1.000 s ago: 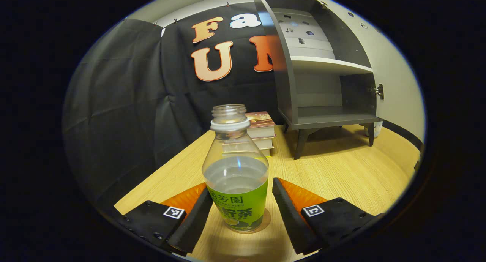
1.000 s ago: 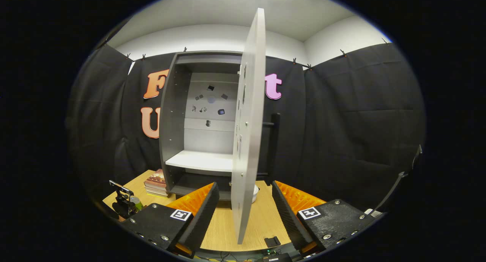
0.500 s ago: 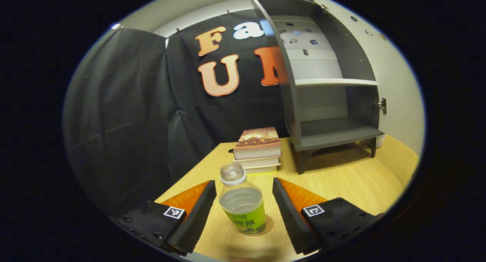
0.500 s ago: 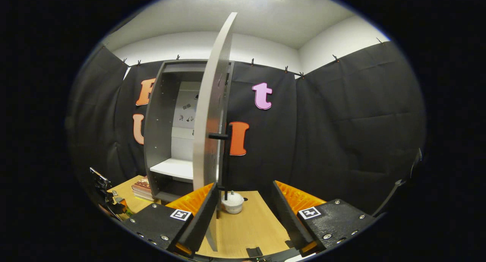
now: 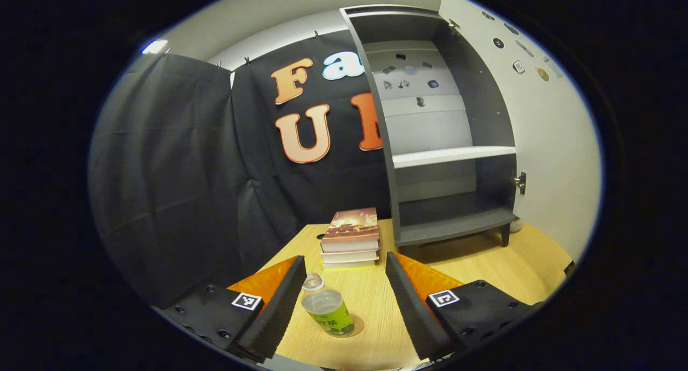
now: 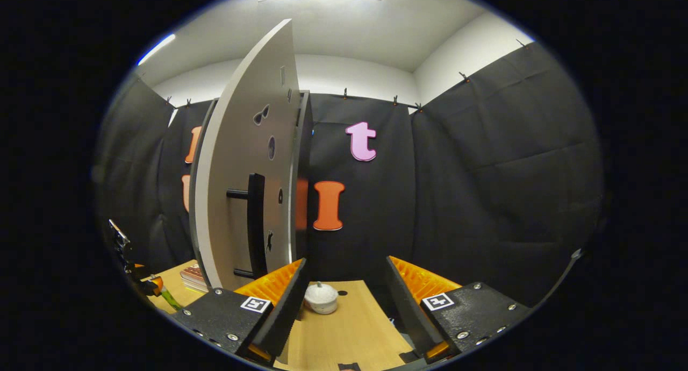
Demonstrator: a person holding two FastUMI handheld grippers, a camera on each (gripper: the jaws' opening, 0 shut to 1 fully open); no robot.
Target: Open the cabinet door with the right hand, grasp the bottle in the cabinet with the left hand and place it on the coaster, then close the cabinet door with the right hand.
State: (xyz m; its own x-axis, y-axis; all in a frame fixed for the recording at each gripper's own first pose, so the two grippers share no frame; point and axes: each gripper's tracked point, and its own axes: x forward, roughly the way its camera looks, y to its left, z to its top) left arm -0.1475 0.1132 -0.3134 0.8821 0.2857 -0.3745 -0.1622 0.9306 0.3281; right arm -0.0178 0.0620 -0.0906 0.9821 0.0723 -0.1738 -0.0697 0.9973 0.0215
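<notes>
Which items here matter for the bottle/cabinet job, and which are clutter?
Job: bottle standing on the coaster; cabinet; its door with handle, partly open; left gripper and right gripper, both open.

Clutter: stack of books; small white lidded pot.

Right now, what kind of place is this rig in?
Likely a staged recording booth, not a home: black cloth wall on all sides, a small grey cabinet standing on a wooden table, and props like stacked books.
</notes>
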